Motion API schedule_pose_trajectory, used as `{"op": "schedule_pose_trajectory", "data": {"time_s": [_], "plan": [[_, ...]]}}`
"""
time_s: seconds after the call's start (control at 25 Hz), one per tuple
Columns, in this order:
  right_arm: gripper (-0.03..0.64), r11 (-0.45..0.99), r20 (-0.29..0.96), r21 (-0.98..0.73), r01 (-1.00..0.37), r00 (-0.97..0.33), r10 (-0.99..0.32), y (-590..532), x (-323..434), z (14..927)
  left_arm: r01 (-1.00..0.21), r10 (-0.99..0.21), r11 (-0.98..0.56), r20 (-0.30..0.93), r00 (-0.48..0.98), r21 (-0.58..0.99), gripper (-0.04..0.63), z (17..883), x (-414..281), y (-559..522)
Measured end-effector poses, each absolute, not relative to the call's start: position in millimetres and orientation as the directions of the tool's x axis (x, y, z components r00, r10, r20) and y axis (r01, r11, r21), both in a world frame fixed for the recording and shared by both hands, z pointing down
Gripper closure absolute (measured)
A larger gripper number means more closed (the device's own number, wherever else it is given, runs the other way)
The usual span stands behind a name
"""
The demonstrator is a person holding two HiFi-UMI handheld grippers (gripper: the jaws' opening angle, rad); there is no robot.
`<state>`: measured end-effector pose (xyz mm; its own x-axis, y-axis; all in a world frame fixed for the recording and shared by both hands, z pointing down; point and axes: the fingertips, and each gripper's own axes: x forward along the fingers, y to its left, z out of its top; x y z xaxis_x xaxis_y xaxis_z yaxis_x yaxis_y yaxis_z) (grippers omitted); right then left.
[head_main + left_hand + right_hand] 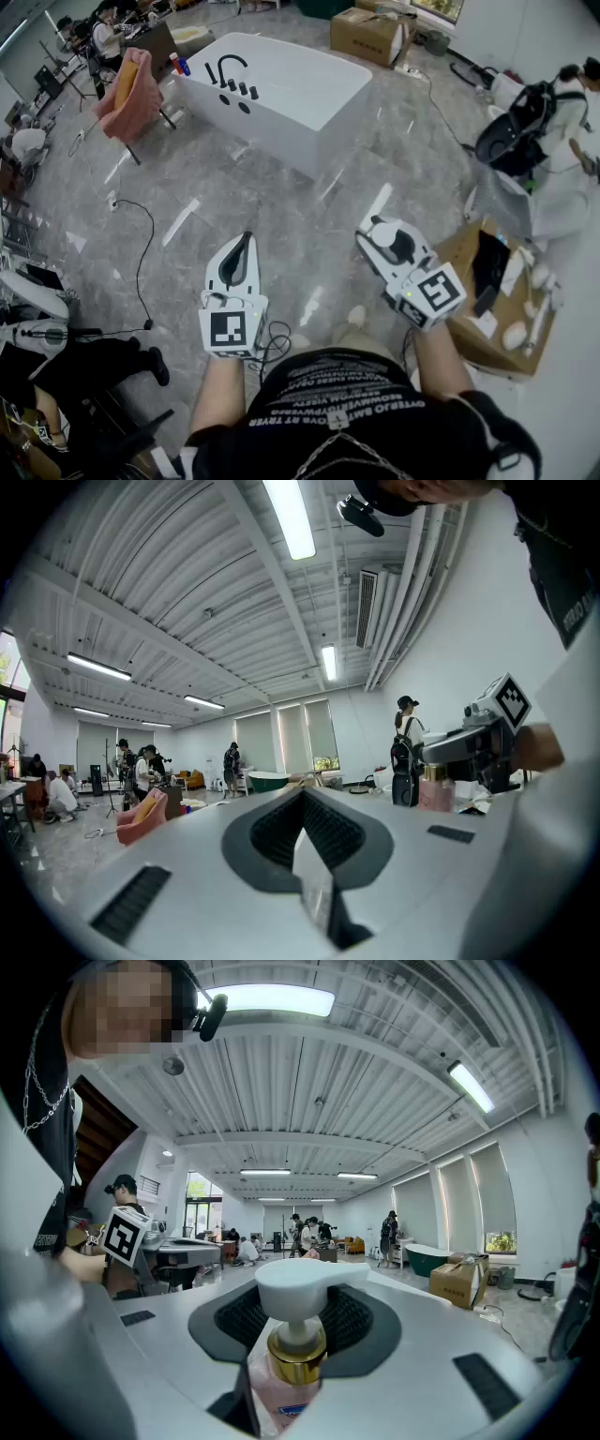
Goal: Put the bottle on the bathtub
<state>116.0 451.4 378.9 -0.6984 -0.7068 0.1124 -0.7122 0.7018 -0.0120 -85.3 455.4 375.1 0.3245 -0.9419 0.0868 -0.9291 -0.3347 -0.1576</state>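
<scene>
Bottle (292,1363): pump dispenser, stiff plastic, probably light and slick. Right tool (380,234) grips its body under the gold collar, a sensible hold. Left tool (242,248) closed, empty.

Lower middle of the frame: the person wears a black short-sleeved T-shirt (347,375) with white lettering and a metal chain (323,457).

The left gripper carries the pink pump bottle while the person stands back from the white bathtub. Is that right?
No. The right gripper, not the left, carries the pink pump bottle; the right gripper view shows it clamped between those jaws. The left gripper is shut and empty. The person does stand back from the white bathtub.
</scene>
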Motion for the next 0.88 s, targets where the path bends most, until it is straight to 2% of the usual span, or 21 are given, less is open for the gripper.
{"op": "schedule_pose_trajectory", "data": {"time_s": [0.88], "plan": [[0.472, 0.681, 0.151, -0.071, -0.729, -0.682, -0.715, 480.2, 76.1, 387.2, -0.945, -0.948, -0.316, 0.073, 0.311, -0.08, 0.598, 382.7, -147.1, 476.9]]}}
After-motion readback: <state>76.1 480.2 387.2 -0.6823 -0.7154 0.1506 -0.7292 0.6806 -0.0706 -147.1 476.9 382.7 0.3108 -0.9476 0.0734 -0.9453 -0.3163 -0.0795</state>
